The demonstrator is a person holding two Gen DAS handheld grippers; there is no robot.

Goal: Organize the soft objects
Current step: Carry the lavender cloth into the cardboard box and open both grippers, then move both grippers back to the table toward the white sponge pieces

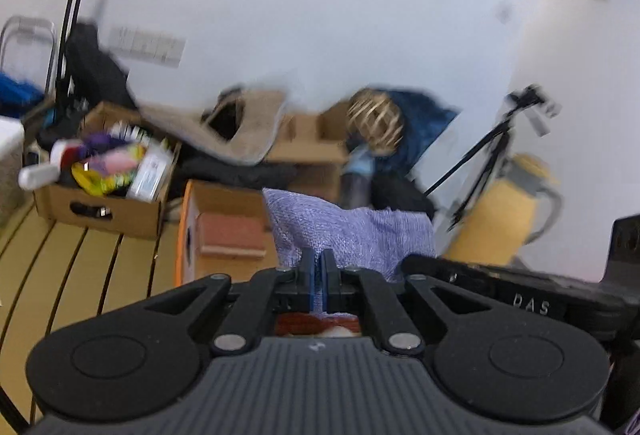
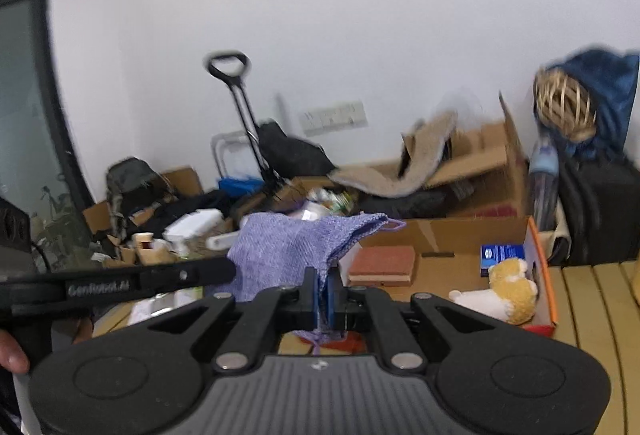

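Left wrist view shows the left gripper [image 1: 318, 275] with its two blue-padded jaws pressed together on the edge of a purple knitted cloth [image 1: 352, 231]. The cloth stands up in front of the jaws and spreads toward the right side of the picture, where the black body of the other gripper comes in at the edge. Behind the cloth is an orange-edged cardboard box [image 1: 218, 231] that rests on a wooden slatted floor [image 1: 80, 267]; a reddish flat block lies inside it. Further back, near the white wall, another cardboard box [image 1: 100, 207] is full of mixed small things, and a beige fuzzy cloth [image 1: 240, 127] hangs over more boxes. A woven ball [image 1: 376, 123] sits against a dark blue cloth, and a black tripod [image 1: 488, 155] stands near a yellow container. This view is blurred.

Right wrist view shows the right gripper [image 2: 326, 295] closed as well, with a lower edge of the same purple cloth [image 2: 288, 247] pinched between its pads; a small piece of it hangs below the jaws. The cloth stretches from here toward the left gripper [image 2: 224, 271], which reaches in from the left edge, and part of a hand [image 2: 12, 351] is seen under it. So the cloth hangs between the two grippers, above the open box [image 2: 460, 235]. In that box lie the reddish block [image 2: 382, 263], a blue packet [image 2: 500, 257] and a yellow and white plush toy [image 2: 504, 291] near its right wall.
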